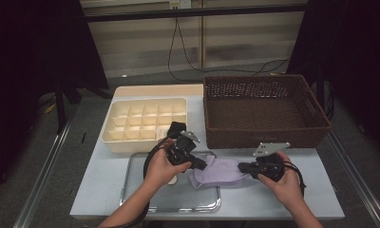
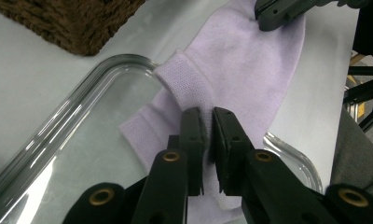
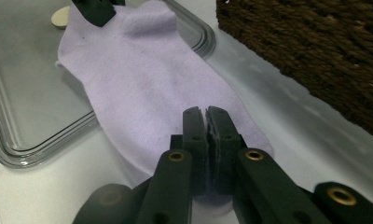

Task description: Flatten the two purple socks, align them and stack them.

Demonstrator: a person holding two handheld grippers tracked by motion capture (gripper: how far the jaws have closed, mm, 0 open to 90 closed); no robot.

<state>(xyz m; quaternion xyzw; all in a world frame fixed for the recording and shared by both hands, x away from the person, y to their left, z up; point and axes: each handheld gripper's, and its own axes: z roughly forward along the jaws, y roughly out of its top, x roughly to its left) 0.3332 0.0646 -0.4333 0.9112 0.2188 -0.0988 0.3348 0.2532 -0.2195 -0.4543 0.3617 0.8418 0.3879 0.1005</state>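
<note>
A lilac ankle sock (image 1: 216,172) lies stretched out, half on the clear tray (image 1: 178,202) and half on the table. In the left gripper view my left gripper (image 2: 208,119) is shut on the sock (image 2: 250,60) at its ribbed cuff end, over the tray (image 2: 72,112). My right gripper (image 3: 206,114) is shut on the toe end of the sock (image 3: 152,79), just off the tray's rim (image 3: 35,149). In the high view the left gripper (image 1: 200,164) and right gripper (image 1: 242,167) face each other across the sock.
A brown wicker basket (image 1: 266,111) stands at the back right, close behind the sock. A cream divider box (image 1: 143,123) with several compartments sits at the back left. A small cream disc (image 3: 61,17) lies in the tray near the left gripper.
</note>
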